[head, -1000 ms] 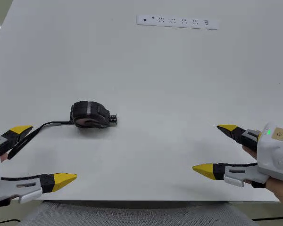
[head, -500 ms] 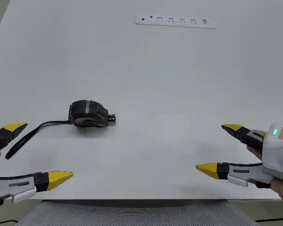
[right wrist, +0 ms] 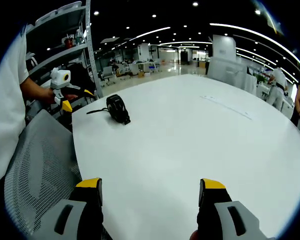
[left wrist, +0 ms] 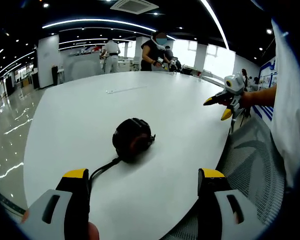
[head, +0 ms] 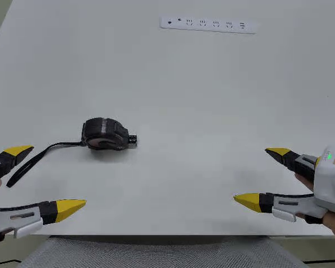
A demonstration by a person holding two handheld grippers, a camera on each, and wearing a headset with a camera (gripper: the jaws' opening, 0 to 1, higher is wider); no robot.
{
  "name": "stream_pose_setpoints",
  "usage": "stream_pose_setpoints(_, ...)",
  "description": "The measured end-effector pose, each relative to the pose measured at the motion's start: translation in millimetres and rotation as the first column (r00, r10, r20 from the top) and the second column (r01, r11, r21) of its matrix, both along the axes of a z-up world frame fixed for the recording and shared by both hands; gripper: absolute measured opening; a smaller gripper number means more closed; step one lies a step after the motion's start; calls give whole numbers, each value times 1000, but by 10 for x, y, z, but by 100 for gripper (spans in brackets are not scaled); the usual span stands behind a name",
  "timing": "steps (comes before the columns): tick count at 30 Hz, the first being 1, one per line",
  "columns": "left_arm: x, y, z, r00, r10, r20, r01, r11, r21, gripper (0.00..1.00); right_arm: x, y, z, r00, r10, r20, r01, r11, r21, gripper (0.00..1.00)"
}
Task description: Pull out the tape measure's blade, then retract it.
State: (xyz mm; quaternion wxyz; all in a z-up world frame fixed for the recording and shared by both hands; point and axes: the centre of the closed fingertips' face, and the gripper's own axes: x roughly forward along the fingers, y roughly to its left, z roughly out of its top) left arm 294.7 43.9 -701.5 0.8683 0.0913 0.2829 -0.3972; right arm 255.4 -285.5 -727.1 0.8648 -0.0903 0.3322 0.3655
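White table: black tape measure at centre-left (its strap trailing left), power strip near the top edge.

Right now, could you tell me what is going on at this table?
A person holds two open grippers above the near edge of a white table. The left gripper hovers near the black tape measure, the right gripper farther off; neither touches it. The tape measure lies with its blade in, its strap trailing toward the left gripper.
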Motion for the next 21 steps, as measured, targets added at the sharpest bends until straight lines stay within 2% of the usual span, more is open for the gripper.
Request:
stream_pose_setpoints(1,-19,-11,-3,1000,3,-22,-3,1000,-16,86,-1,1,0,1000,1,0,-1,1000,0,78)
stream_pose_setpoints(2,1,-21,23,999,30,-20,-31,998,-46,87,-1,2,-1,1000,1,0,-1,1000,-1,78)
stream_pose_setpoints(4,-37,-50,-3,1000,11,-26,-11,999,-33,89,0,1,-3,1000,2,0,-2,1000,1,78)
stream_pose_setpoints(5,-43,-56,-16,1000,-6,-15,6,1000,-12,89,0,3,-3,1000,2,-2,-2,1000,3,78)
stream_pose_setpoints(7,-39,-55,-19,1000,-1,-26,0,999,-36,87,2,-6,-6,1000,2,-1,-2,1000,-1,78)
stream_pose_setpoints(13,-31,-23,-28,1000,6,-31,-7,999,-35,89,-9,-24,-17,1000,1,-4,-1,1000,-2,77)
stream_pose_setpoints(21,14,-32,11,1000,21,-18,-22,999,-50,93,-20,30,-34,1000,17,-8,-17,1000,-1,77)
